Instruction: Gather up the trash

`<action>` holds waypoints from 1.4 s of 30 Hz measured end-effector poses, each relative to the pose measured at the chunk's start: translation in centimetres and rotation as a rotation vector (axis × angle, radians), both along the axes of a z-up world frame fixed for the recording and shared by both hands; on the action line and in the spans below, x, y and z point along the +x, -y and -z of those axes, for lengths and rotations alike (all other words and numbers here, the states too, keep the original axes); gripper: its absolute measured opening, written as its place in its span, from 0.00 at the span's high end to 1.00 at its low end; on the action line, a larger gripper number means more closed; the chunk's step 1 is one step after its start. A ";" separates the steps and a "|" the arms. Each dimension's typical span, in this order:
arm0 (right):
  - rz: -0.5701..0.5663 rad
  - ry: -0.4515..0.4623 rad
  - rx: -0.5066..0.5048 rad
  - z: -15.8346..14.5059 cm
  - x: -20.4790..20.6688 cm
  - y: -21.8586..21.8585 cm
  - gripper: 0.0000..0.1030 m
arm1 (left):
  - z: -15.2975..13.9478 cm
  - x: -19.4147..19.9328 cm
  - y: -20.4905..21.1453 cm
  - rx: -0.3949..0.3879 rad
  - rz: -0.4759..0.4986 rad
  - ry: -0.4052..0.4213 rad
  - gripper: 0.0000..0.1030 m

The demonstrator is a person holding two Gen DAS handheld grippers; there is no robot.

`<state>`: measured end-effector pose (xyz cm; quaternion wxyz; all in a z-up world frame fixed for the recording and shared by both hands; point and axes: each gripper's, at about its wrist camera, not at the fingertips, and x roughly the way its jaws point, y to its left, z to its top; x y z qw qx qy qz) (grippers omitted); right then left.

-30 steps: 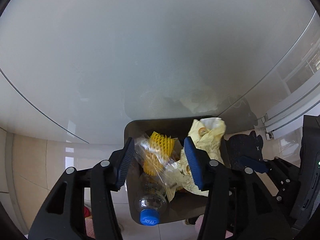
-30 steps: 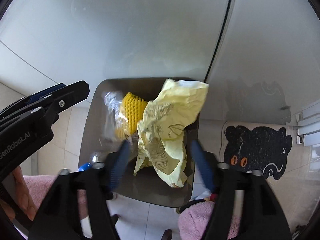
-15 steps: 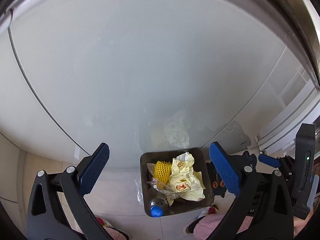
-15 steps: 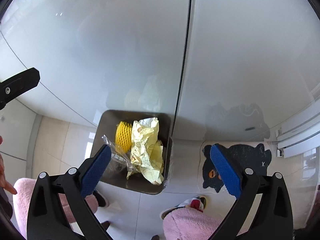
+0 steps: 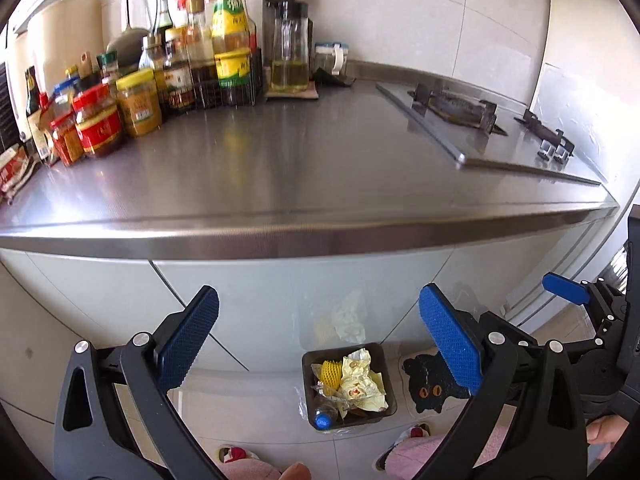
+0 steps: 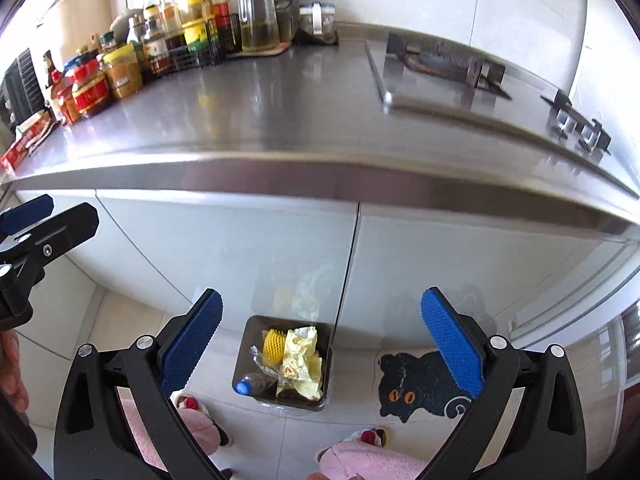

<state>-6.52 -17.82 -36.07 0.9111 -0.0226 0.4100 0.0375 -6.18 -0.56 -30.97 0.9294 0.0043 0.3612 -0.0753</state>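
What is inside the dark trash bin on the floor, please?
Inside the bin lie a yellow foam net, crumpled yellow paper, clear plastic wrap and a blue-capped bottle. Anything underneath them is covered.

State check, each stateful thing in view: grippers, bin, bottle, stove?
left gripper: open, empty
right gripper: open, empty
trash bin: on floor, no lid, holding trash
plastic bottle: in bin, lying down, blue cap on
yellow wrapper: crumpled, in bin
stove: no pot on it, no flame visible
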 end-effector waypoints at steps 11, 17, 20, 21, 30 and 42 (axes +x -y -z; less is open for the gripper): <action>0.080 0.179 0.010 -13.8 -2.6 0.6 0.03 | -11.7 -3.6 0.8 0.035 -0.045 0.158 0.08; 0.105 0.209 -0.053 -16.8 -3.4 0.1 0.03 | -13.9 -3.9 0.1 0.031 -0.079 0.161 0.08; 0.107 0.217 -0.067 -17.7 -3.8 0.0 0.03 | -14.6 -4.0 -0.5 0.042 -0.101 0.168 0.08; 0.108 0.222 -0.066 -18.0 -3.9 0.1 0.03 | -14.8 -4.0 -0.7 0.039 -0.108 0.171 0.08; 0.104 0.264 -0.058 -20.2 -4.6 -0.3 0.03 | -16.9 -5.0 -2.6 -0.008 -0.152 0.214 0.08; 0.093 0.286 -0.018 -21.2 -4.8 -0.9 0.03 | -17.7 -5.4 -2.4 -0.011 -0.148 0.243 0.08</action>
